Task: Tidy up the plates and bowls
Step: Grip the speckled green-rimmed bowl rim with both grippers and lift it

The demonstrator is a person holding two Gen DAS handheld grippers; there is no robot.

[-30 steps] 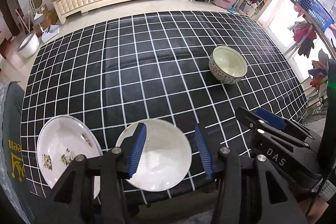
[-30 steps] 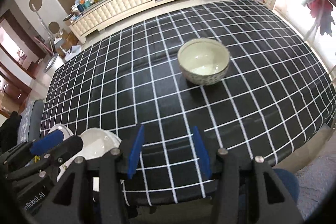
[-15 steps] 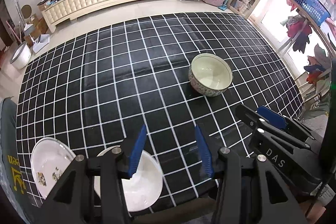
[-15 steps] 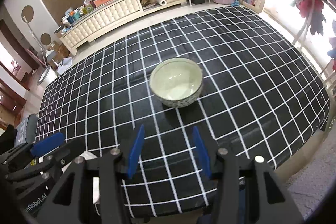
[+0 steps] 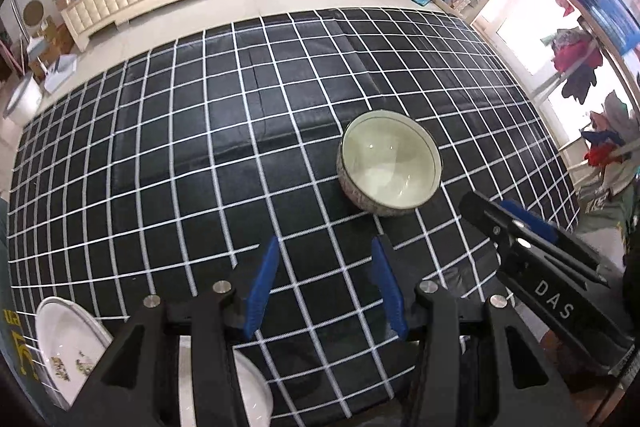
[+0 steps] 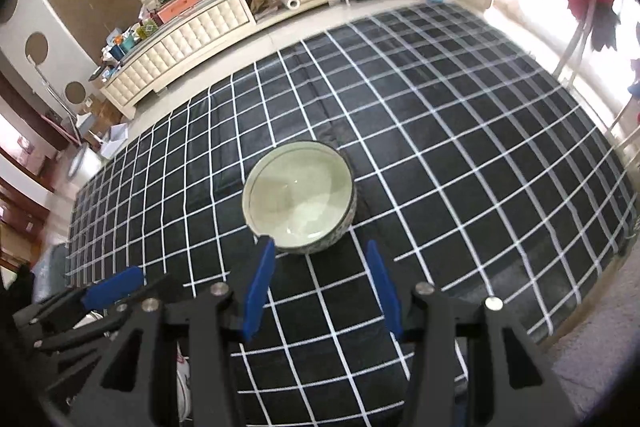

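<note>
In the left wrist view we see our left gripper [image 5: 325, 277] hanging over the black checked tablecloth [image 5: 200, 155], its blue-padded fingers [image 5: 262, 285] spread wide with nothing between them. The bowl [image 5: 390, 169] is our landmark: it stands upright on the cloth, pale green inside with a patterned outer wall, ahead of the fingertips and a little to their right, clear of both. Well to the left of the bowl, at the near edge of the cloth, lies a decorated plate [image 5: 66, 351], and just beside it, nearer the bowl, a plain white plate [image 5: 250, 387] that is largely hidden under the gripper body. To the right of the bowl and nearer us, our right gripper [image 5: 516, 223] reaches in; from this angle we cannot tell its opening.

In the right wrist view the right gripper [image 6: 320, 271] has its fingers [image 6: 260, 287] wide apart and empty. The bowl [image 6: 299, 197] sits just beyond them, and the left fingertip overlaps the near rim of the bowl; we cannot tell whether it touches. Left of the bowl and nearer us is the left gripper [image 6: 112, 287], seen from the side. Beyond the bowl, past the far edge of the cloth, stands a cream cabinet [image 6: 180, 47].
</note>
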